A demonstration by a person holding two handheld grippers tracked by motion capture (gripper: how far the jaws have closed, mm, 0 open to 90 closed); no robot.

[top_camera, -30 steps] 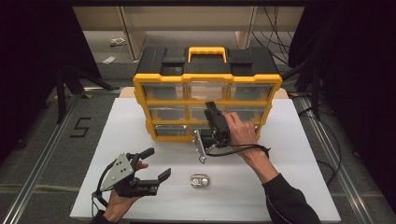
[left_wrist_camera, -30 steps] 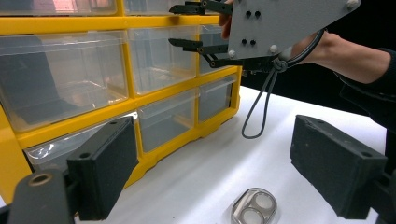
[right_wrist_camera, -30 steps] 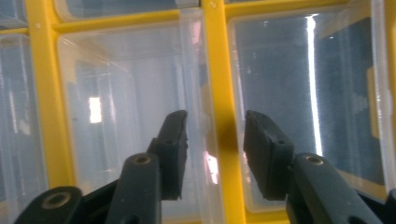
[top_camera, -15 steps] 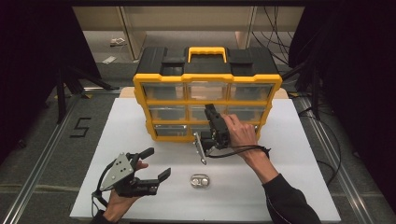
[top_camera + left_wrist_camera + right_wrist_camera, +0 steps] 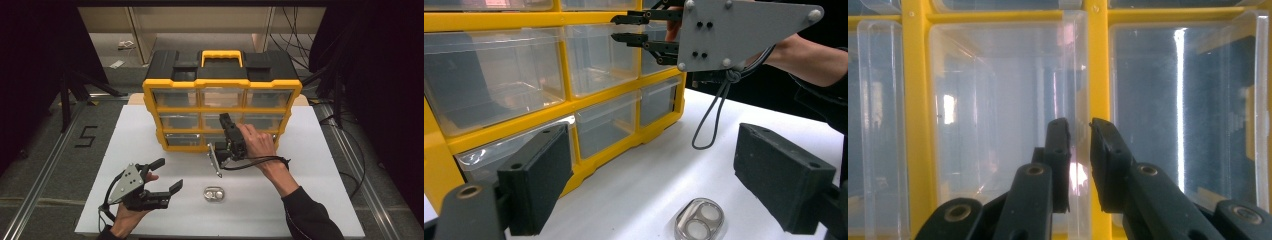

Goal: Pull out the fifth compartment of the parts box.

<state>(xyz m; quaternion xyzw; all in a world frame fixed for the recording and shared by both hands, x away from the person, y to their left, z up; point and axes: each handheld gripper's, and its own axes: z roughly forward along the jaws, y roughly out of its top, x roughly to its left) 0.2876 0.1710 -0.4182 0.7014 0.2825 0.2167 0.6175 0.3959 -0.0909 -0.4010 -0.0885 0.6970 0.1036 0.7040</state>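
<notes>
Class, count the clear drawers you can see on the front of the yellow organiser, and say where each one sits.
9, in three rows of three on the yellow organiser: top row, middle row, bottom row. The right gripper and hand cover parts of the middle and bottom rows.

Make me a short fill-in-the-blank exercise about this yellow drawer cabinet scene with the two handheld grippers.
1. The clear plastic drawers sit in a black-topped cabinet with a frame coloured ____.
2. The small oval metal piece lies on the ____ table top.
3. The right gripper reaches the cabinet's ____ row of drawers.
4. The left gripper holds ____.

Missing words: yellow; white; middle; nothing
</notes>
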